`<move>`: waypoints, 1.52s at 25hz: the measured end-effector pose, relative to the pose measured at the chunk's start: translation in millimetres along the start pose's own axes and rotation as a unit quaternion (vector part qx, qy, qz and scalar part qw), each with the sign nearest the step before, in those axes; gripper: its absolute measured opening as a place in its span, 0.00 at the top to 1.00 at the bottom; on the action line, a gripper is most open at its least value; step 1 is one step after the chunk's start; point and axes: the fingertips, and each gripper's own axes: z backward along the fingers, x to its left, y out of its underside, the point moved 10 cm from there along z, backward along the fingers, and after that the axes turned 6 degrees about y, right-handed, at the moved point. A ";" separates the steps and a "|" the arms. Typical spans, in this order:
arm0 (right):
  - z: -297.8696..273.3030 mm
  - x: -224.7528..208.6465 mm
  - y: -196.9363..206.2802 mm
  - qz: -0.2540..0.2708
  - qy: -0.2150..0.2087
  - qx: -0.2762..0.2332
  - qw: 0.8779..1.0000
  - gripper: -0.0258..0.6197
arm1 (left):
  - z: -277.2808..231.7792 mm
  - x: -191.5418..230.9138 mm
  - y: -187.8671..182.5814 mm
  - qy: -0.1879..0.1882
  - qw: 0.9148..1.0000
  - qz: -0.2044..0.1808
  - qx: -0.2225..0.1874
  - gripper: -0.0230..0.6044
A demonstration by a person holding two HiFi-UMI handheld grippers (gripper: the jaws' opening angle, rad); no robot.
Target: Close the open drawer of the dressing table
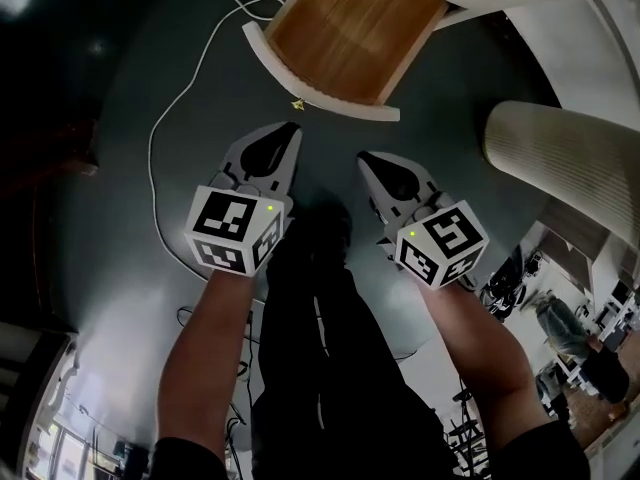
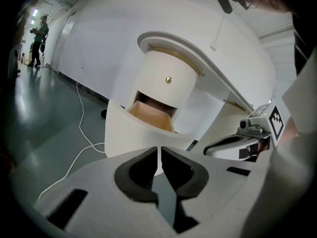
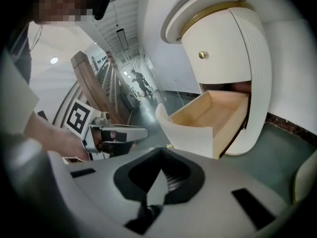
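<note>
The dressing table's lower drawer (image 1: 350, 30) stands pulled out, its wooden inside bare and its curved white front (image 1: 318, 96) facing me. My left gripper (image 1: 291, 131) hovers just short of that front, its tips a thin slit apart with nothing between them. My right gripper (image 1: 366, 159) is beside it, a little further back, tips together and empty. In the left gripper view the drawer front (image 2: 130, 132) rises right behind the left gripper (image 2: 159, 155). In the right gripper view the drawer (image 3: 208, 118) lies ahead and to the right of the right gripper (image 3: 159, 155). Above it is a closed drawer with a brass knob (image 3: 201, 55).
A white cable (image 1: 168, 118) loops over the dark floor left of the drawer. A ribbed white curved body (image 1: 565, 158) stands at the right. A small yellow scrap (image 1: 298, 104) lies under the drawer front. A person (image 2: 38, 38) stands far down the hall.
</note>
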 end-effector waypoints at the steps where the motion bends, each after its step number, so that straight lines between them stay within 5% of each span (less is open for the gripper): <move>1: -4.1 -2.3 -1.0 0.001 0.001 -0.002 1.000 0.95 | -4.6 4.7 2.3 -0.003 1.000 -0.002 0.003 0.90; 7: -21.7 -9.3 0.8 -0.013 0.032 -0.003 0.999 0.89 | -19.0 25.9 3.2 -0.001 1.000 -0.026 0.011 0.82; 20: -41.8 -33.9 -6.3 -0.053 0.106 -0.020 0.993 0.90 | -48.8 56.5 -20.9 0.038 0.994 -0.100 0.036 0.79; 30: -52.4 -50.6 -22.6 -0.066 0.172 -0.015 0.983 0.92 | -56.2 61.5 -50.6 0.074 0.993 -0.089 0.039 0.83; 38: -55.8 -81.4 -42.8 -0.022 0.180 -0.012 0.983 0.95 | -57.0 68.6 -74.8 0.058 0.995 -0.084 0.022 0.85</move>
